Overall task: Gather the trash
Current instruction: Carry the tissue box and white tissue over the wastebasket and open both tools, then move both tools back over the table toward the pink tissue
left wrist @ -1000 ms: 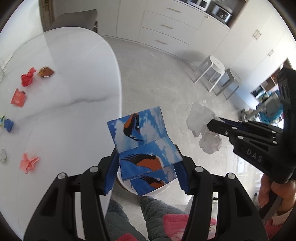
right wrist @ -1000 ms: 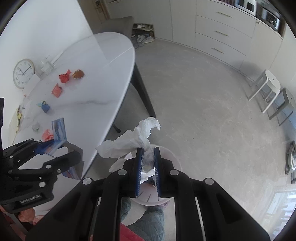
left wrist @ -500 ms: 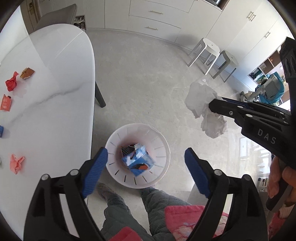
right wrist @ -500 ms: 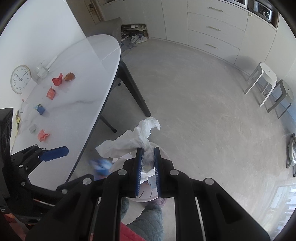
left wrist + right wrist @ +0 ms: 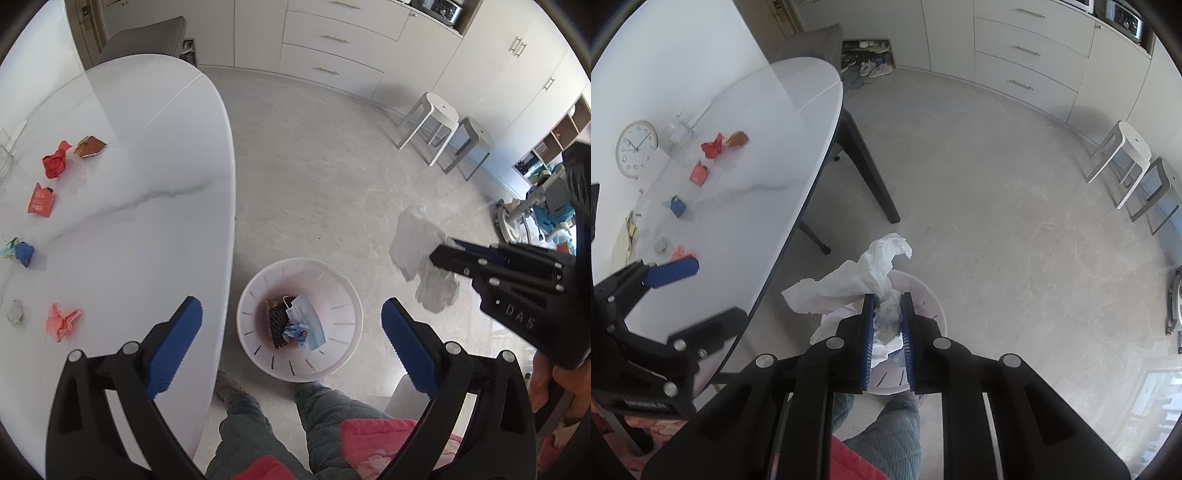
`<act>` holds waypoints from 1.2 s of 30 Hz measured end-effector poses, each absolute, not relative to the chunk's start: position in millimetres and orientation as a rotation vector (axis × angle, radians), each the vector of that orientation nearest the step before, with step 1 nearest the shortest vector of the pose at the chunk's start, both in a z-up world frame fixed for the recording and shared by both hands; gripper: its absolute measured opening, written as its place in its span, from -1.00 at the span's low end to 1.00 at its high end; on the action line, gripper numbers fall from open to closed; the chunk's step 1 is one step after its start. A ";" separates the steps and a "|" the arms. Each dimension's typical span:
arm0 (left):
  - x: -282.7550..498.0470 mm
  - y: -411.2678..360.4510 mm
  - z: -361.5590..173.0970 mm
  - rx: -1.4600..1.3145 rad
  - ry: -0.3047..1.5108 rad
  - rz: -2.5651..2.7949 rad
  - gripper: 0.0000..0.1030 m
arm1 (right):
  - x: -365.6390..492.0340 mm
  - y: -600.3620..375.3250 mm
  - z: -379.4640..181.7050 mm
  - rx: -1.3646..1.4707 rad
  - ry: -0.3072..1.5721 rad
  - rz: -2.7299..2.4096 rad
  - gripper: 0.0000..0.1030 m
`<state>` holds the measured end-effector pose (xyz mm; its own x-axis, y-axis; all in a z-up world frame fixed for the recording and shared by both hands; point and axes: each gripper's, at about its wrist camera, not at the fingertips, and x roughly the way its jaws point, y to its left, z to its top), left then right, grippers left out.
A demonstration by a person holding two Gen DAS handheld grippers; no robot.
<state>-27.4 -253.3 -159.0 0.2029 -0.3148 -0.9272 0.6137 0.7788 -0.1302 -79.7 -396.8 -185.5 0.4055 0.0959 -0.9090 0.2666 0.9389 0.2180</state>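
Note:
A white slotted bin (image 5: 341, 286) stands on the floor beside the table, with a blue bird-print paper (image 5: 295, 328), a face mask (image 5: 312, 317) and a dark piece inside. My left gripper (image 5: 291, 308) hangs above the bin, its jaws opening wide and nothing between them. My right gripper (image 5: 888, 299) is shut on a crumpled white tissue (image 5: 857, 277) over the bin's rim (image 5: 932, 301). From the left wrist, the tissue (image 5: 413, 243) hangs to the right of the bin and higher.
On the white marble table (image 5: 147, 184) lie a red crumple (image 5: 55, 162), a brown wrapper (image 5: 88, 146), a red packet (image 5: 40, 199), a blue scrap (image 5: 24, 253), a pink crumple (image 5: 62, 321) and a grey bit (image 5: 14, 314). A person's legs (image 5: 325, 406) are below the bin. Two stools (image 5: 439, 110) stand far right.
My left gripper has let go of the blue bird-print paper, which dropped into the bin, and its jaws have spread wide. The right gripper still grips the tissue.

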 end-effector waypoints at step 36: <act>15.6 -115.3 -152.3 0.093 1.198 -0.376 0.85 | -34.5 -322.9 -192.2 0.245 1.219 -0.062 0.87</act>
